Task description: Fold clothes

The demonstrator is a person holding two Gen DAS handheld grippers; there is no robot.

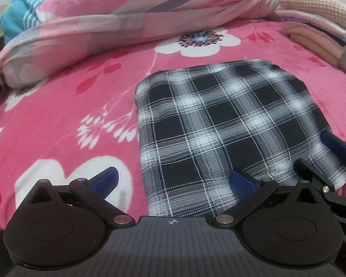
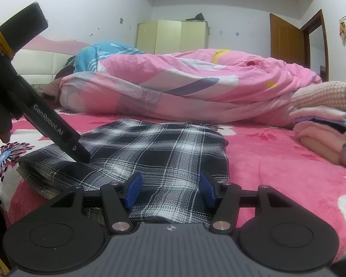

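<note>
Fingers of your left gripper [image 1: 173,182] stood fully apart, 1 blue pad over the bedspread [image 1: 57,115] and the other over the near edge of the plaid garment [image 1: 219,124], clamped on nothing. Fingers of your right gripper [image 2: 170,192] stood partly apart astride the garment's near edge; whether the pads pressed the cloth cannot be told.

Item: plaid garment [image 2: 154,147], black, grey and white, lying on the pink floral bedspread as a compact rectangle of several layers.

Progress, as judged: this piece looked essentially folded, with at most a final tidy or a move to the stack of folded clothes [image 2: 323,124] left.

Left wrist view only: the garment's full outline from above, with the right gripper's fingers at its right near corner.

Right wrist view only: the layered thickness at the garment's left edge, the left gripper's body slanting down onto the cloth, the wardrobe [image 2: 173,37] and the door [image 2: 286,39]. The pink duvet [image 2: 184,87] appeared in both.
</note>
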